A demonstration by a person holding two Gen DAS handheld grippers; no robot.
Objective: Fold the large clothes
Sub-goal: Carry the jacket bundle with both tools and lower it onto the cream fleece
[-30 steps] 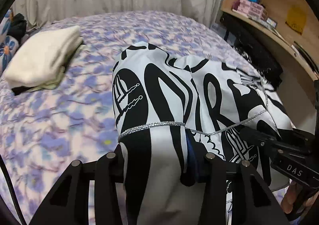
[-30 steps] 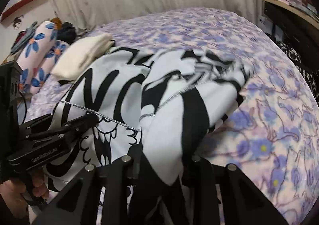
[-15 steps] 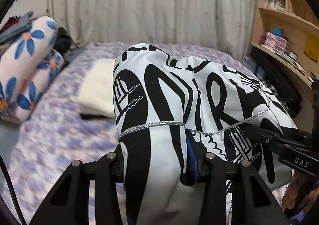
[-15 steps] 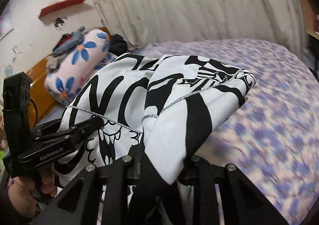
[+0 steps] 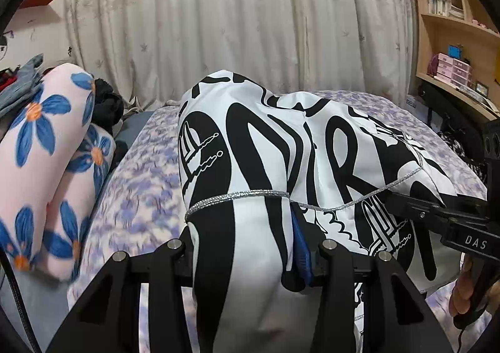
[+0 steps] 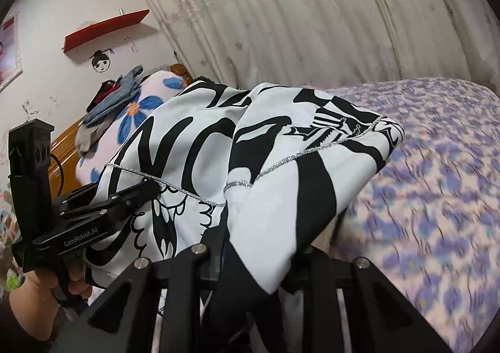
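Observation:
A large white garment with bold black lettering and thin silver trim (image 5: 281, 146) hangs bunched between both grippers, lifted above the bed. My left gripper (image 5: 247, 256) is shut on one edge of it; the cloth drapes over its fingers. My right gripper (image 6: 253, 256) is shut on another edge of the same garment (image 6: 275, 171). Each gripper shows in the other's view: the right one at the right edge (image 5: 437, 212), the left one at the left (image 6: 103, 209). Both fingertip pairs are hidden by cloth.
The bed (image 5: 140, 184) has a purple floral cover (image 6: 437, 181). Pink pillows with blue flowers (image 5: 40, 159) lie at its left with dark clothes behind. A curtain (image 5: 237, 18) hangs behind. Wooden shelves (image 5: 459, 40) stand at the right. A red wall shelf (image 6: 106, 29) is upper left.
Both grippers have risen and tilted up with the garment. The view went from the bed top and a folded cream item to the curtain and pillows. The grips are unchanged.

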